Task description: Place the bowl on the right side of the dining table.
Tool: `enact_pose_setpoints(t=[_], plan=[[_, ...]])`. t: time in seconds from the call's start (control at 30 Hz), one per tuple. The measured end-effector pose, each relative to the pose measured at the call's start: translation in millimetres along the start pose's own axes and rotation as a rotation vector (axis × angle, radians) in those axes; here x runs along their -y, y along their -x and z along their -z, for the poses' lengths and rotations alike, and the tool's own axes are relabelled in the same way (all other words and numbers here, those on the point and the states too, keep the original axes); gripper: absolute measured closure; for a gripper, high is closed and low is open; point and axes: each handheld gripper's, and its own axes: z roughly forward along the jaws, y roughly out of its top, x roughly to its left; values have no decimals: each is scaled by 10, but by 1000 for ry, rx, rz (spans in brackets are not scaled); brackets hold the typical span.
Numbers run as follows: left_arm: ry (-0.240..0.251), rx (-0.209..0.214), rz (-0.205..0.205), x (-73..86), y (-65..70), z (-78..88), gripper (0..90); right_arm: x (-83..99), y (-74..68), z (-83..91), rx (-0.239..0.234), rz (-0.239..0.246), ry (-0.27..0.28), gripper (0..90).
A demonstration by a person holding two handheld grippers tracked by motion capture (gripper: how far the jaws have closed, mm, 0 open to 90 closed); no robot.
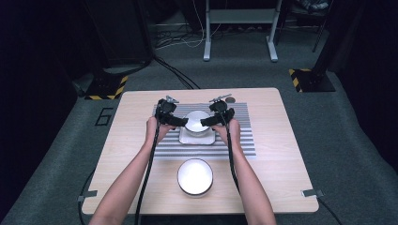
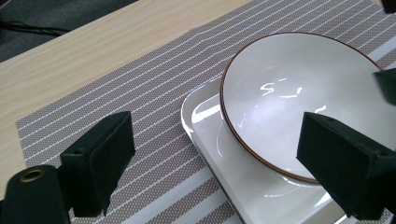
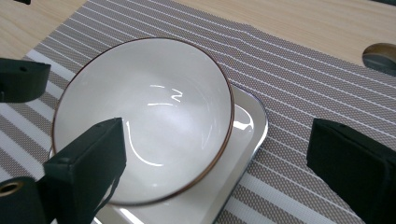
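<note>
A white bowl with a thin brown rim [image 1: 197, 121] [image 2: 299, 98] [image 3: 144, 116] sits in a white square plate [image 1: 197, 138] [image 2: 243, 186] [image 3: 247, 126] on the striped placemat [image 1: 239, 140]. My left gripper [image 1: 183, 123] [image 2: 219, 149] hangs open over the bowl's left edge. One jaw is above the mat and the other above the bowl's inside, and neither touches the rim. My right gripper [image 1: 206, 123] [image 3: 217, 149] is open in the same way at the bowl's right edge. Each gripper view catches a jaw of the other gripper across the bowl.
A second white bowl [image 1: 195, 176] stands on the bare wood near the table's front edge, between my forearms. A small dark round object [image 1: 230, 100] [image 3: 380, 56] lies at the back of the mat. Cables trail from both grippers toward me.
</note>
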Motion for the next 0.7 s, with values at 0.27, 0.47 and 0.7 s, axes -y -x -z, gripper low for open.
enact_pose_setpoints(t=[0.27, 0.47, 0.7], plan=[[16, -12, -34, 124, -11, 254, 71, 179, 40, 326, -18, 20, 53, 11], [18, -18, -47, 277, -34, 426, 60, 358, 47, 558, -28, 33, 86, 2], [50, -33, -70, 476, -79, 683, 58, 558, 49, 777, -8, 42, 106, 0]])
